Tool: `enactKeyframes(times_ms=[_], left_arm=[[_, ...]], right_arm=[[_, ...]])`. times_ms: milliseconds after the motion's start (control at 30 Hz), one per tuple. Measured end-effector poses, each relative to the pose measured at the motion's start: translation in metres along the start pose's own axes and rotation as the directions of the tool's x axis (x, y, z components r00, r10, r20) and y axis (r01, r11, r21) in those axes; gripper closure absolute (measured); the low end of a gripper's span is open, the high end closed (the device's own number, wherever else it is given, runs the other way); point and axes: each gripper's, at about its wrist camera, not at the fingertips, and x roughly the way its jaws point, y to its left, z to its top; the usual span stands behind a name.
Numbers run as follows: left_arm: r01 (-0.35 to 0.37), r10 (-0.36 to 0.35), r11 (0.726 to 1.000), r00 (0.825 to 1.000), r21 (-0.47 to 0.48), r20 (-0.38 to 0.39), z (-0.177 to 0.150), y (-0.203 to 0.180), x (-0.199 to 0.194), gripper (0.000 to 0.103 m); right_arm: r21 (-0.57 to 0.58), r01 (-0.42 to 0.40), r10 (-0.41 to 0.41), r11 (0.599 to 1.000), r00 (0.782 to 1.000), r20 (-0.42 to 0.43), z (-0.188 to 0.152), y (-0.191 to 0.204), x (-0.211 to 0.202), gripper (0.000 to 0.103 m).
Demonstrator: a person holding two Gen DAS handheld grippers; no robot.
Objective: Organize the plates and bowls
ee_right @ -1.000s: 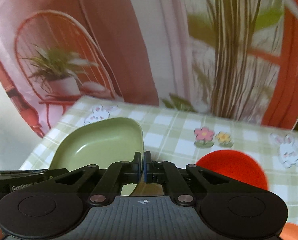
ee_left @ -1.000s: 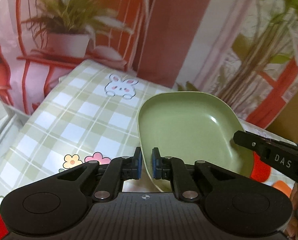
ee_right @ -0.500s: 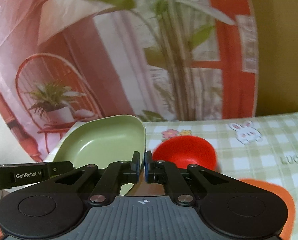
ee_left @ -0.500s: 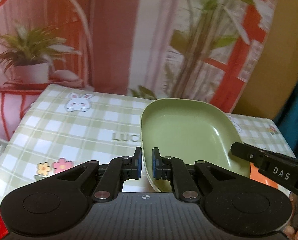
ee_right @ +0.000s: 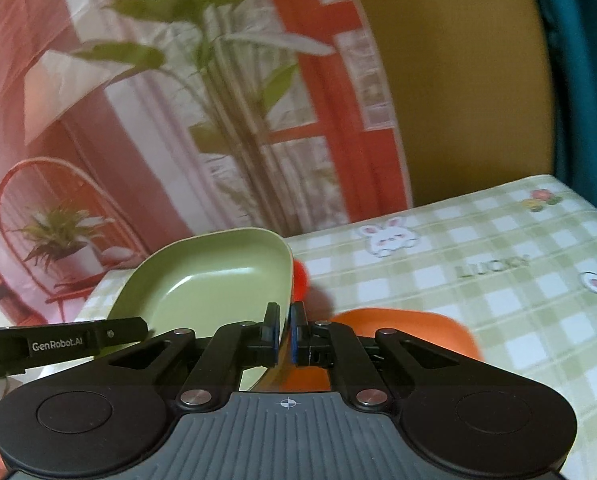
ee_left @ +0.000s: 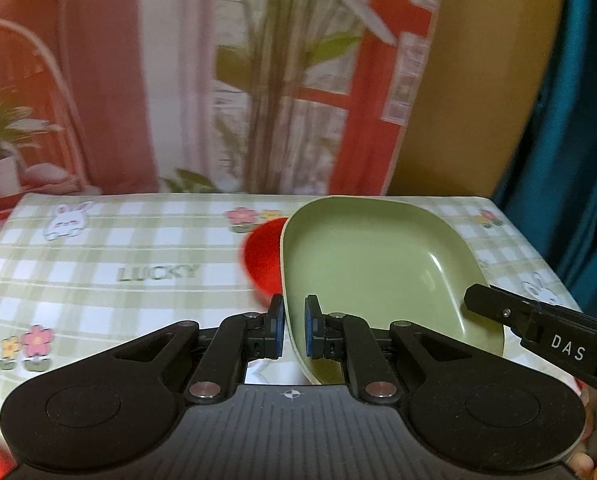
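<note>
A squarish green plate (ee_left: 374,272) hangs above the table, held from both sides. My left gripper (ee_left: 294,326) is shut on its left rim. My right gripper (ee_right: 284,330) is shut on the right rim of the green plate (ee_right: 206,284), and its black body shows at the right of the left wrist view. Behind and under the plate sits a red bowl (ee_left: 262,256), mostly hidden. In the right wrist view an orange plate (ee_right: 410,332) lies on the cloth just past my fingers, with a sliver of the red bowl (ee_right: 300,280) beside the green rim.
The table (ee_left: 98,264) wears a green-and-white checked cloth with rabbits, flowers and the word LUCKY. A printed backdrop of plants and a red chair hangs behind it. A teal curtain (ee_left: 578,140) stands at the right.
Both grippers have carried the green plate to the right across the table. The red bowl and orange plate have come under it, and the teal curtain has entered view.
</note>
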Motion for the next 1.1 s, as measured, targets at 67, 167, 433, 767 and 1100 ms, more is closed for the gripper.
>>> enactKeyframes(times_ms=[67, 167, 433, 767, 1100], left_arm=[[0.016, -0.016, 1.0, 1.0, 0.015, -0.001, 0.0, -0.013, 0.003, 0.092], [0.036, -0.036, 0.999, 0.999, 0.029, -0.015, 0.001, -0.03, 0.012, 0.092], [0.067, -0.06, 0.992, 0.996, 0.106, -0.07, -0.004, -0.062, 0.032, 0.092], [0.066, -0.047, 0.986, 0.991, 0.155, -0.122, -0.01, -0.068, 0.052, 0.092], [0.063, -0.041, 0.984, 0.99, 0.166, -0.132, -0.011, -0.068, 0.058, 0.092]], right_arm=[[0.012, 0.019, -0.019, 1.0, 1.0, 0.008, 0.001, -0.011, -0.007, 0.098], [0.035, 0.046, -0.046, 0.998, 0.999, 0.013, 0.001, -0.029, -0.017, 0.098], [0.1, 0.104, -0.105, 0.99, 0.994, 0.006, -0.01, -0.066, -0.031, 0.097], [0.115, 0.124, -0.12, 0.986, 0.992, -0.041, -0.03, -0.082, -0.027, 0.095], [0.115, 0.124, -0.118, 0.986, 0.991, -0.058, -0.033, -0.084, -0.02, 0.095]])
